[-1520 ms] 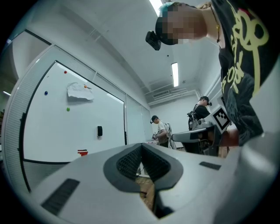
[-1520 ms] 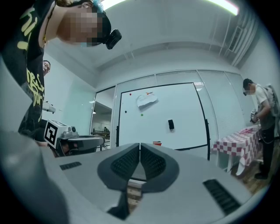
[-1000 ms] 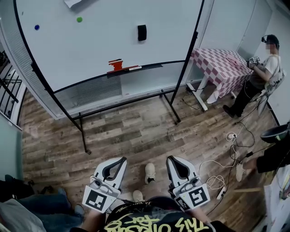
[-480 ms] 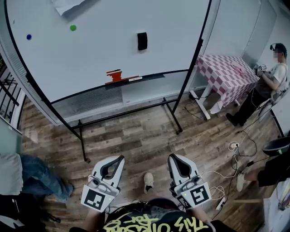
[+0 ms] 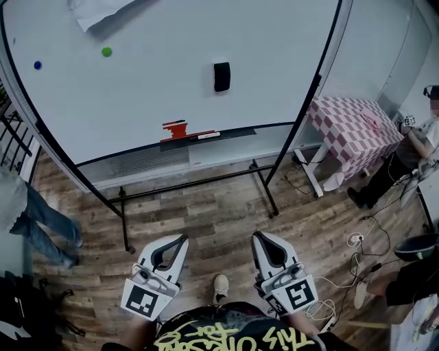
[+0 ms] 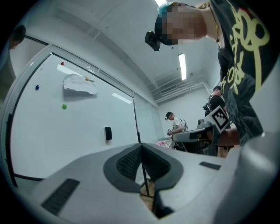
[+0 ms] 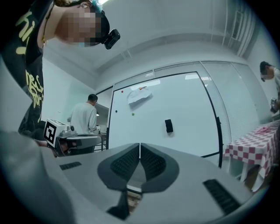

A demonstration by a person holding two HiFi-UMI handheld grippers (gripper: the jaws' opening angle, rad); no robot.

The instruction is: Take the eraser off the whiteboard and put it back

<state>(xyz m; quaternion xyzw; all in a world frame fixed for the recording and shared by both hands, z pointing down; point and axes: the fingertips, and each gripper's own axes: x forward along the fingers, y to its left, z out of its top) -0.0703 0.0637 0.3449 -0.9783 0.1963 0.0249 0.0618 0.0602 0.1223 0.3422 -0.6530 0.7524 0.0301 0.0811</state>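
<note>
A black eraser (image 5: 221,76) sticks to the big whiteboard (image 5: 164,89), a little right of its middle; it also shows as a small dark block, the eraser (image 6: 108,133) in the left gripper view and the eraser (image 7: 169,126) in the right gripper view. Both grippers are held low near my body, well short of the board. My left gripper (image 5: 182,240) is shut with nothing in it, jaws meeting at the tip, left gripper (image 6: 141,145). My right gripper (image 5: 256,239) is likewise shut and empty, right gripper (image 7: 140,145).
A red item and markers (image 5: 180,130) lie on the board's tray. Magnets (image 5: 106,51) and a paper (image 5: 96,11) hang on the board. The stand's legs (image 5: 125,236) rest on wood floor. A checked table (image 5: 350,127), a seated person (image 5: 418,147), cables (image 5: 357,240) and a walking person (image 5: 31,219) surround.
The board and eraser have drawn nearer and larger as I step forward. Both grippers stay shut. The person at the left has walked further along the left edge.
</note>
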